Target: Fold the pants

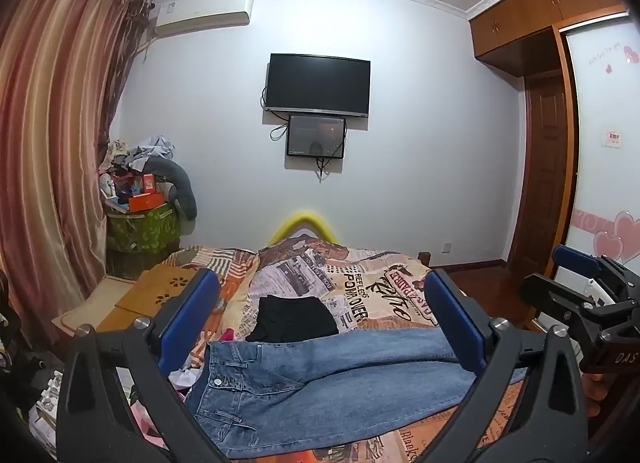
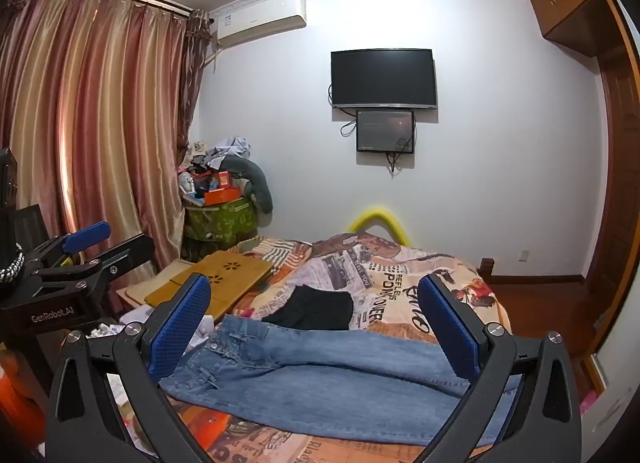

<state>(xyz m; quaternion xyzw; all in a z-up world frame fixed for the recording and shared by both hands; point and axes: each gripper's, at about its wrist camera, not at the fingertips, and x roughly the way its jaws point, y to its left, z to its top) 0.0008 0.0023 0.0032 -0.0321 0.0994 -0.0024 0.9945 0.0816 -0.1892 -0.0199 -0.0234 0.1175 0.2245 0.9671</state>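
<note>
From the left wrist view, the left claw [image 1: 320, 315] is hovering with its blue pads spread wide and nothing between them, aimed slightly downward over the bed [image 1: 384, 283]. The jeans [image 1: 320, 379] are lying flat across the patterned bedspread, waistband toward the left of the picture and legs running off to the right, apparently laid out so that both ends can be reached at once. A black garment [image 1: 294, 319] is sitting just beyond them, touching or nearly touching their far edge. At the right edge, the right claw [image 1: 576, 279] is showing, also gaping and empty.

From the right wrist view, the right claw [image 2: 314, 313] is standing wide open above the jeans [image 2: 340, 379], gripping nothing. The left claw [image 2: 96, 241] is hanging at the left, near the waistband end. A wooden lap tray [image 2: 224, 283] is resting on the bed's far left side, clear of the denim. Folding is not yet begun; each claw seems to be lining up for its own end.
</note>
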